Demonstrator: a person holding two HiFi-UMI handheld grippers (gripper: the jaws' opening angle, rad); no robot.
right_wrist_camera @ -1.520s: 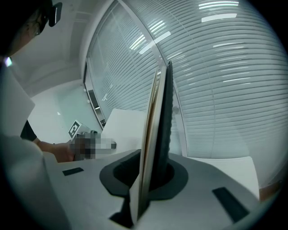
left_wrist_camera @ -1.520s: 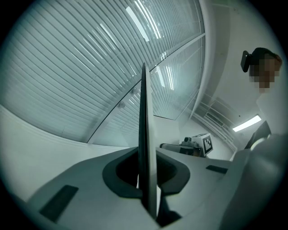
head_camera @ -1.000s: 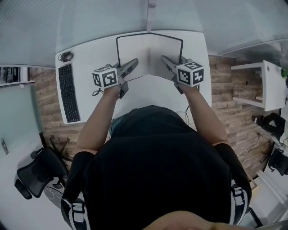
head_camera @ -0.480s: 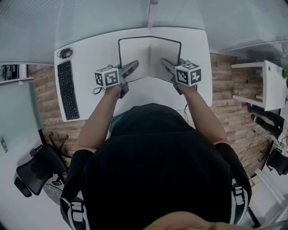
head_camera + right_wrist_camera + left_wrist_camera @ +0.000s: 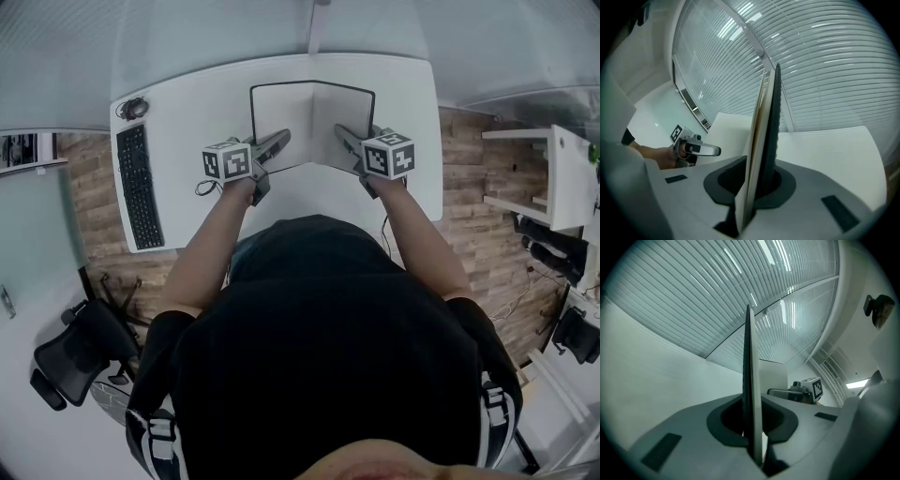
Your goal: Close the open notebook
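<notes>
Standing beside this, I see a large open notebook with a black cover and blank white pages [image 5: 312,117] spread across the far middle of the white table [image 5: 187,112], its spine running away from the person. The left tool [image 5: 279,141] is clamped narrow on the near edge of the left half. A thin black cover with a white leaf against it stands edge-on between its jaws. The right tool [image 5: 344,134] pinches the right half the same way, over a thicker sheaf of pages backed by the cover.

The notebook looks light, with fairly stiff covers and limp leaves that would likely fan or slide out of a pinch. Holding cover and pages together near the outer edges, as now, seems the sound place.

From above I cannot tell whether the halves lie flat or are raised off the table. The person's head and shoulders hide the table's near edge. The binding is perhaps sewn, but it is too small to judge.
</notes>
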